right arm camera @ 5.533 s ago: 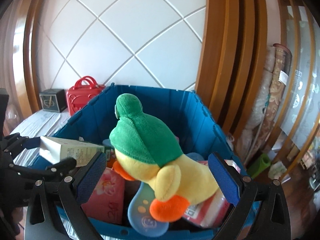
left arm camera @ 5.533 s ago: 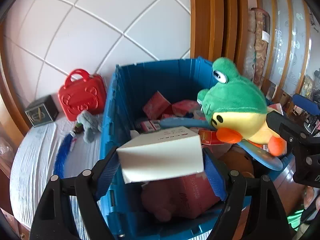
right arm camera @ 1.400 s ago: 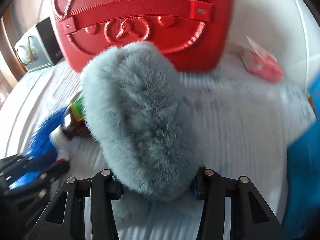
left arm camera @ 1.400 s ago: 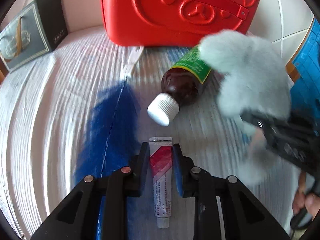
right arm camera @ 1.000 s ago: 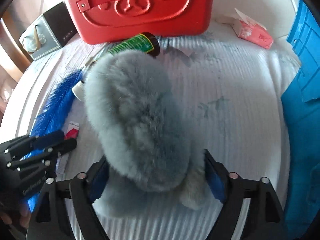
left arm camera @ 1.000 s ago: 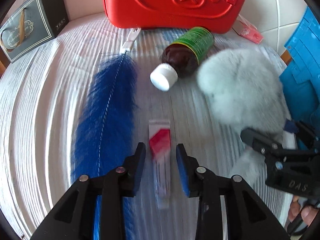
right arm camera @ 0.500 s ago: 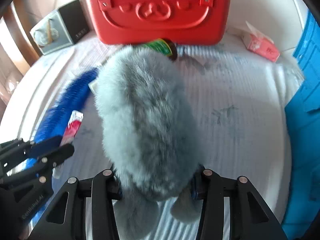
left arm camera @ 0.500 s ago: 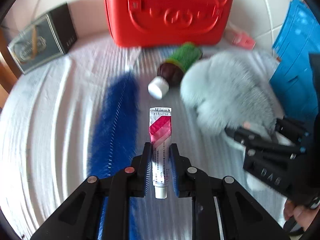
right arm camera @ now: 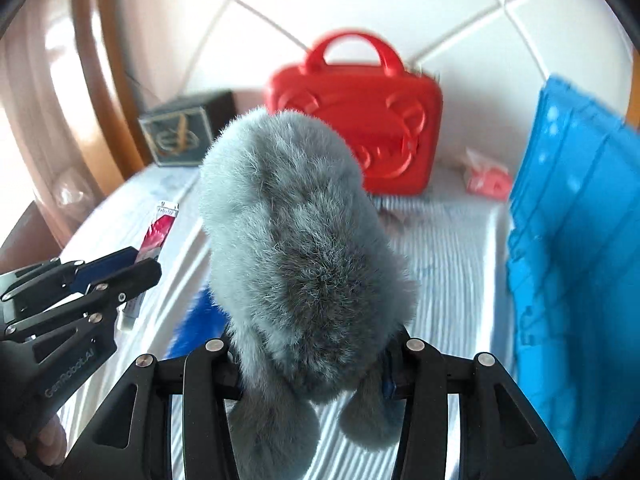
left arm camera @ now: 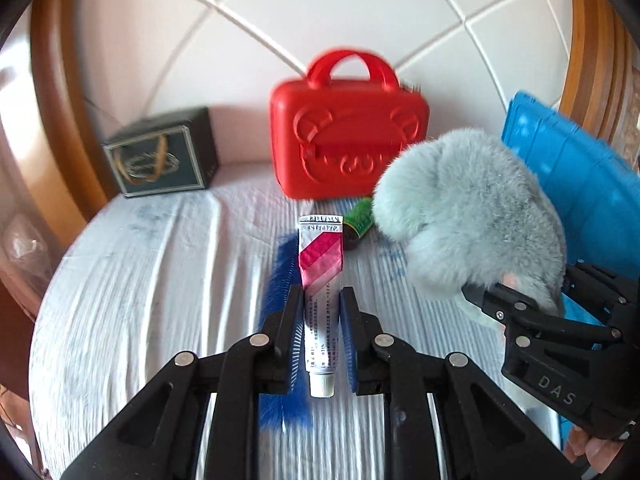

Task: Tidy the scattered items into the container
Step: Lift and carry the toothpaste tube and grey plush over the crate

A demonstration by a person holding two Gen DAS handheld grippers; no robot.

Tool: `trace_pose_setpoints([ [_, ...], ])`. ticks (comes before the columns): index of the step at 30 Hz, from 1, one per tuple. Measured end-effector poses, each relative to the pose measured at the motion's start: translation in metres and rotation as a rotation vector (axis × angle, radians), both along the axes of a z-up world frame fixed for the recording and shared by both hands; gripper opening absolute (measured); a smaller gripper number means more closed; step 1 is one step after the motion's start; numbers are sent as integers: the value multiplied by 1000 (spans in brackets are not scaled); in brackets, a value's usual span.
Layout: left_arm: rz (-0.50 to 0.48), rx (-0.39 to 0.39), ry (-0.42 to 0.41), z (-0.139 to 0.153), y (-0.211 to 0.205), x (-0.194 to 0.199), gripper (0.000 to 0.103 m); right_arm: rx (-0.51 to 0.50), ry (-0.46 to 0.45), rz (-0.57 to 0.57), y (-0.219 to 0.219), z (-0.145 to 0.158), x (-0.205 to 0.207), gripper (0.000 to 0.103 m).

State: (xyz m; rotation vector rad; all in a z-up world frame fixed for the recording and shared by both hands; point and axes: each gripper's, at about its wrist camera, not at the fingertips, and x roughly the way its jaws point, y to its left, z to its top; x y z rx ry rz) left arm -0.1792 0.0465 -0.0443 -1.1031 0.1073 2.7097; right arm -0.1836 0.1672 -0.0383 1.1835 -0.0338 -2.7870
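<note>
Surface: a white ribbed bedspread [left arm camera: 132, 280], wrinkled, with faint bluish smudges toward its far edge. Behind it a white wall panelled with diagonal raised lines, framed by curved wooden trim [left arm camera: 56, 120] at left and right.

Landmark: red carry case [left arm camera: 348, 140], upright against the wall at the far edge of the bedspread, handle up, bear face embossed on its front.

Left of the case, a dark gift box [left arm camera: 164, 156] stands at the same far edge. Right of the case, the blue container [left arm camera: 580, 184] rises at the bedspread's side; only its ribbed outer wall shows. Between case and container a small pink packet [right arm camera: 488, 178] lies on the cloth. Just in front of the case lies a brown bottle with green label [left arm camera: 358, 222], partly hidden. Nearer than that, a blue feather [left arm camera: 280, 292] lies flat on the cloth.

Left gripper [left arm camera: 322, 312]: fingers clenched on a white tube with red stripes [left arm camera: 320, 276], gripped at mid-length, cap end toward the camera, crimped end pointing at the case. Tube is lifted clear of the bedspread.

Right gripper [right arm camera: 312, 364]: fingers clamped on the lower body of a grey plush toy [right arm camera: 296, 248], fur bulging over both pads; toy held up in front of the case, beside the container, not in it.
</note>
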Motion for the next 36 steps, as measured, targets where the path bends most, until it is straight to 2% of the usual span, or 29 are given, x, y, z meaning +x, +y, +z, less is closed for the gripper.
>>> trace_pose_setpoints([
  [5,39,5,52,26,-7,45,18,10,70,37,-11,34,42,45],
  [9,32,17,84,42,-11,77,18,22,122,28,-18,57,76,45],
  [13,-12,40,128,59,-15,105,18,42,174,-10,-21,79,108,45],
  [21,-112,90,158,76,-13,148,18,82,238,-142,-22,116,174,45],
  [28,-230,111,202,101,33,182,18,112,328,-253,17,157,236,45],
  [32,-294,117,237,115,79,200,18,125,370,-334,63,174,269,45],
  [36,-344,145,268,129,141,219,18,137,384,-393,119,177,297,45],
])
